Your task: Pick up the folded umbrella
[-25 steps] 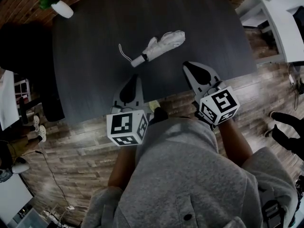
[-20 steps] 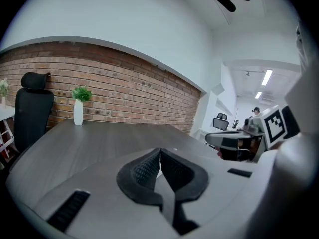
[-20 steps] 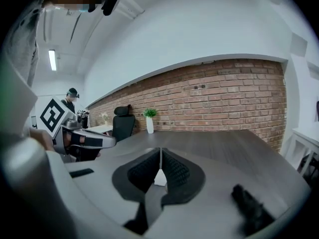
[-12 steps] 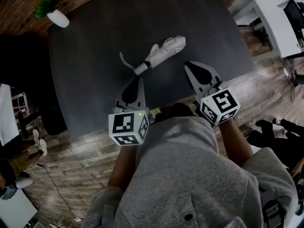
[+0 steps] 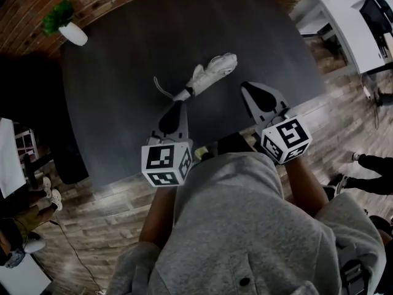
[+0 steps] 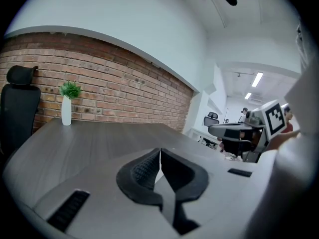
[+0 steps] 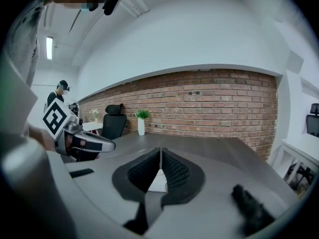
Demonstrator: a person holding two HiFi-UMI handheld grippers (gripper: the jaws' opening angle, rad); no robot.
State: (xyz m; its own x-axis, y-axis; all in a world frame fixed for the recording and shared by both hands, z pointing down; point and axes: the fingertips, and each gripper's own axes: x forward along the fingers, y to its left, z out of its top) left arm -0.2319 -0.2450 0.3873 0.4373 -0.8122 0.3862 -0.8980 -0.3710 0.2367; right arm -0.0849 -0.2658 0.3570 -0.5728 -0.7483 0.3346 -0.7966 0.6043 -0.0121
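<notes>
The folded white umbrella (image 5: 207, 74) lies slantwise on the dark table (image 5: 116, 78), its handle end (image 5: 181, 94) and cord loop toward the left. My left gripper (image 5: 178, 104) is shut and empty, its tip just short of the handle. The right gripper (image 5: 247, 86) is also shut with nothing in it, to the right of the umbrella's canopy end. In the left gripper view the jaws (image 6: 160, 151) meet, with a sliver of white behind them. The right gripper view shows the same shut jaws (image 7: 160, 150), a patch of white umbrella (image 7: 158, 182) below them and the left gripper (image 7: 82, 142) at the left.
A white vase with a green plant (image 5: 72, 32) stands at the table's far left corner, also visible as the vase (image 6: 66, 111) before a brick wall. A black office chair (image 6: 19, 106) sits by it. White desks (image 5: 362, 26) and a standing person (image 5: 374, 165) are to the right.
My left gripper has crept forward toward the umbrella's handle end. The right gripper has stayed about where it was, and the umbrella has not moved on the table.
</notes>
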